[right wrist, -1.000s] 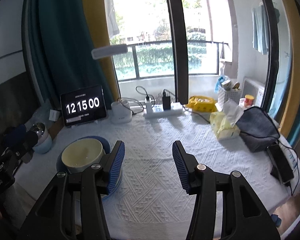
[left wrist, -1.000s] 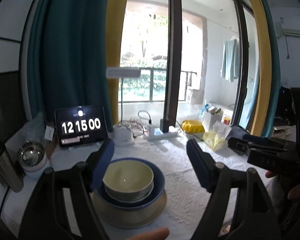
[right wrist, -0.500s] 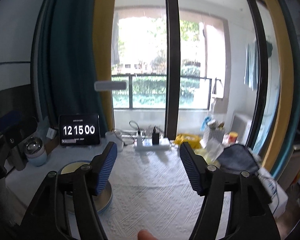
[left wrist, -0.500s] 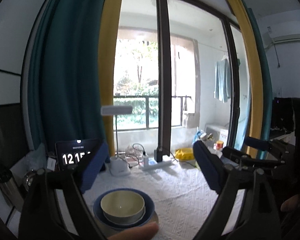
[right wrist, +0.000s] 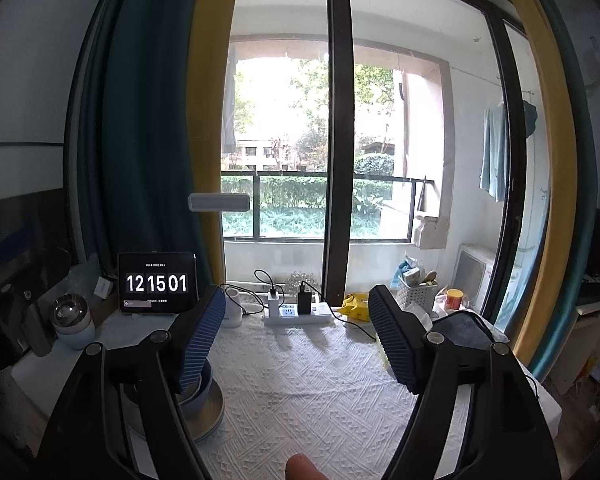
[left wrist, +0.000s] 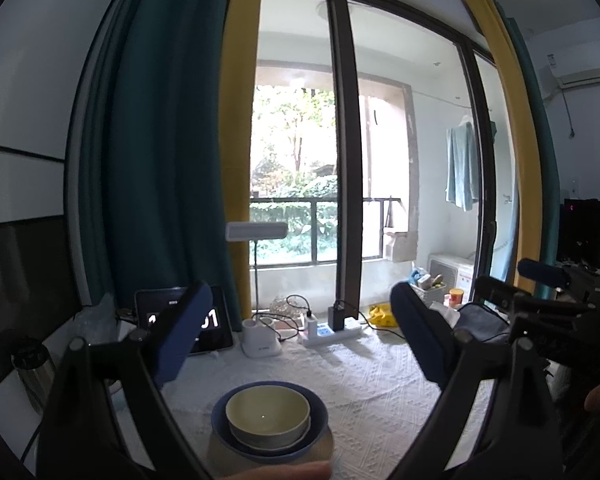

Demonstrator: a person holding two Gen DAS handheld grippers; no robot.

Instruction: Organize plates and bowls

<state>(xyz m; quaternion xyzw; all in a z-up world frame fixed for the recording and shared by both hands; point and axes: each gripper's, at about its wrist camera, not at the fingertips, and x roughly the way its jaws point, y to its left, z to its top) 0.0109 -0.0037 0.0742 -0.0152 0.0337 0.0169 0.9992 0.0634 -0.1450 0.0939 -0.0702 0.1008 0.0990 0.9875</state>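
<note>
Between spread left fingers (left wrist: 296,340), cream bowl (left wrist: 267,408) shows; right fingers (right wrist: 296,340), also spread, hide it.

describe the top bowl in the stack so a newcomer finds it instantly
On the white textured tablecloth, in front of the clock tablet, dishes are stacked. The cream bowl sits on top, nested in a blue bowl over a beige plate; it is the only pale bowl.

- The left wrist view looks along its fingers (left wrist: 188,336) toward the window (left wrist: 296,160), from above the tabletop (left wrist: 360,384).
- The right wrist view faces likewise; both share the clock display (right wrist: 157,283) and power strip (right wrist: 298,314).
</note>
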